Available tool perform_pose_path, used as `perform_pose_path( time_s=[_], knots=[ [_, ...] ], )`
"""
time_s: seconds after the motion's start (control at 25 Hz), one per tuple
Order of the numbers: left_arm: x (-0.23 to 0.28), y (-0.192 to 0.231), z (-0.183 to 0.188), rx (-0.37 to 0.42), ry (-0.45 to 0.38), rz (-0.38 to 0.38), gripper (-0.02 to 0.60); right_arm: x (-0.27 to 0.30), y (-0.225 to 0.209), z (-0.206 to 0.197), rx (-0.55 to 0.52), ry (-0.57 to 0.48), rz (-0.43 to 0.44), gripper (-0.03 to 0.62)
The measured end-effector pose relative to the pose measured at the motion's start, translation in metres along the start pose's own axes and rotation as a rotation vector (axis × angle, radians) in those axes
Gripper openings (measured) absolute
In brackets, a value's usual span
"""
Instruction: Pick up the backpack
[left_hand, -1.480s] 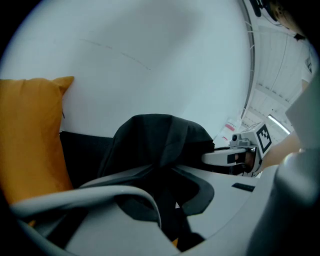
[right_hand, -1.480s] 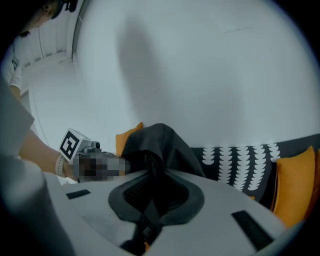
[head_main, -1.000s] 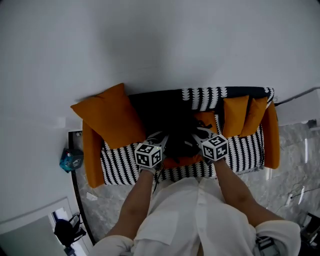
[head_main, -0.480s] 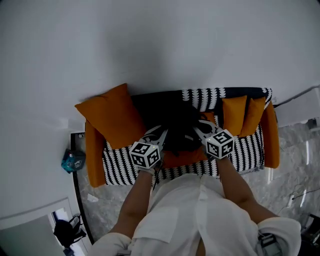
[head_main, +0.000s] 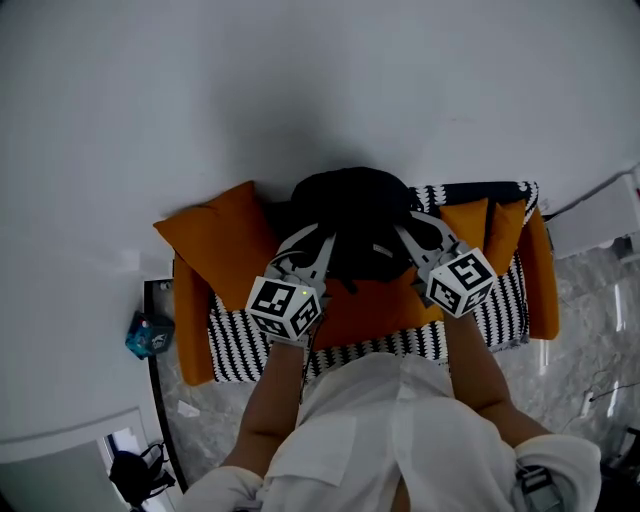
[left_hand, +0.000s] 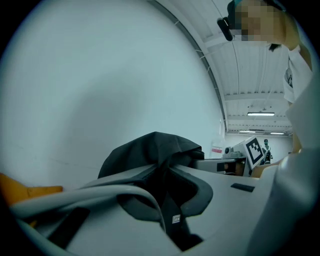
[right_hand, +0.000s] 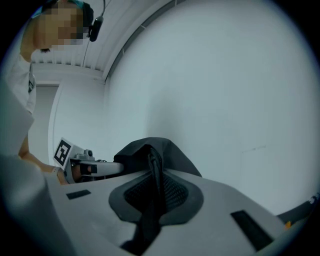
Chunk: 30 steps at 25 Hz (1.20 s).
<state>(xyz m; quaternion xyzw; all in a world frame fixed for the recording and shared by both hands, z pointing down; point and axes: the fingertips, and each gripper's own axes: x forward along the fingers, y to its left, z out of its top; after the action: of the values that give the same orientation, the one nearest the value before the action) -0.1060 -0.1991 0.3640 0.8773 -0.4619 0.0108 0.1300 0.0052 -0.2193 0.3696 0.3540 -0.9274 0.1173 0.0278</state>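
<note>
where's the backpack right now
In the head view the black backpack is at centre, held between the left gripper and right gripper, over the striped sofa, beside the big orange cushion.

Head view looks steeply down; both gripper views sit close, level (all share the backpack (head_main: 355, 215)).

The backpack (head_main: 352, 215) is matt black cloth; the sofa (head_main: 235, 338) patterned fabric; the floor (head_main: 585, 335) glossy, marbled stone.
</note>
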Motion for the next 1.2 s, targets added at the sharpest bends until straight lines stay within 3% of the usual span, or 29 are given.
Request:
perform_pose_path(
  time_s=[0.4, 1.2],
  knots=[
    [-0.003, -0.019, 0.058, 0.013, -0.077, -0.002, 0.049, -0.017, 0.009, 0.065, -0.058, -0.134, 0.006, 0.032],
    [0.005, -0.023, 0.067, 0.015, -0.089, -0.018, 0.049, -0.020, 0.003, 0.075, -0.058, -0.158, 0.008, 0.032]
  ],
)
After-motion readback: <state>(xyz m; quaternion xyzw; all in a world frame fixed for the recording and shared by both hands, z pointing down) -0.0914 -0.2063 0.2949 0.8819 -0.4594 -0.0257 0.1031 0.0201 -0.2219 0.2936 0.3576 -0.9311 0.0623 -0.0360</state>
